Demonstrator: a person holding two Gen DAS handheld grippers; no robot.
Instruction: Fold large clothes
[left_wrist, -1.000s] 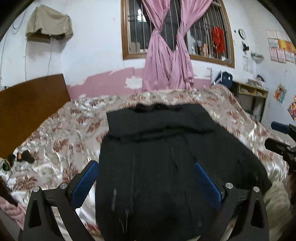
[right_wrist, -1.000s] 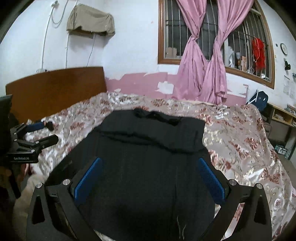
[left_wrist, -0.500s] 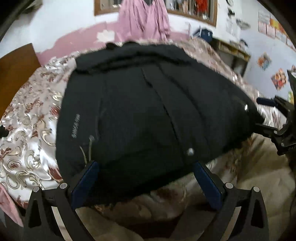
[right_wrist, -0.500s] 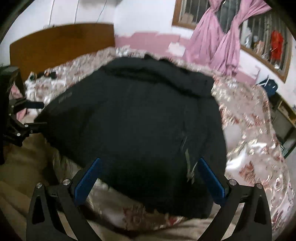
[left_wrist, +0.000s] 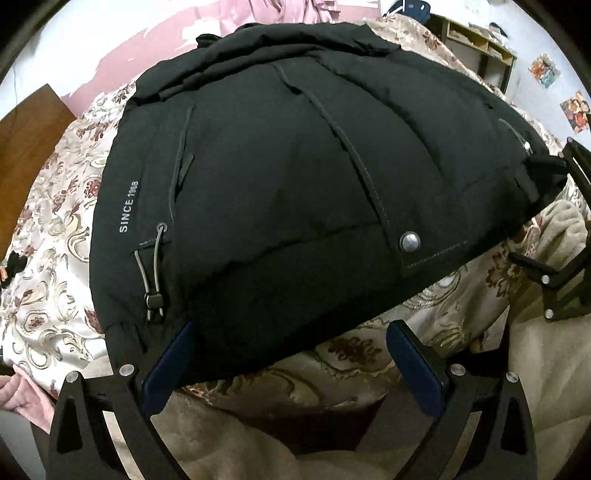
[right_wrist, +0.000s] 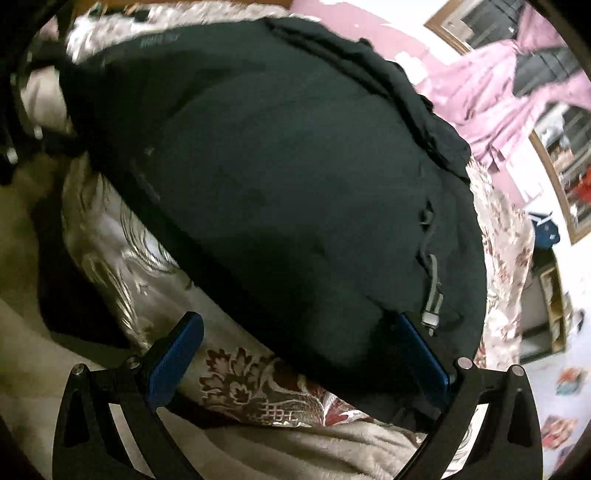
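- Black jacket (left_wrist: 295, 177) lies spread on the bed, front side up, with a closed placket running down its middle and a metal snap (left_wrist: 410, 243) near the hem.
- Its hem is the near edge; in the left wrist view it curves across the frame just ahead of the fingertips, with the white lettering "SINCE 1968" (left_wrist: 128, 206) and a grey drawcord with toggle (left_wrist: 154, 273) at the hem's left corner.
- In the right wrist view the jacket (right_wrist: 295, 177) is blurred; another drawcord toggle (right_wrist: 432, 295) hangs at the hem's right corner.
- The left hand-held gripper (left_wrist: 291, 354) is released, its blue pads (left_wrist: 170, 365) spread wide. The left pad touches or sits just under the hem corner; the right pad stands clear over bare bedspread.
- The right hand-held gripper (right_wrist: 299, 354) is likewise spread wide and grasps nothing. Its right pad (right_wrist: 421, 354) is tucked at the hem corner, partly covered by cloth; the left pad lies over open bedspread.
- The right hand-held gripper also shows at the right edge of the left wrist view (left_wrist: 561, 251), beside the jacket's far corner.
- The floral satin bedspread (left_wrist: 48, 229) shows bare room left of the jacket and a narrower strip along the hem.
- A beige fleecy blanket (left_wrist: 258, 443) lies below the bed's near edge.
- Beyond: a wooden headboard (left_wrist: 26, 122), pink curtains (right_wrist: 498, 92), a window frame (right_wrist: 554, 177).
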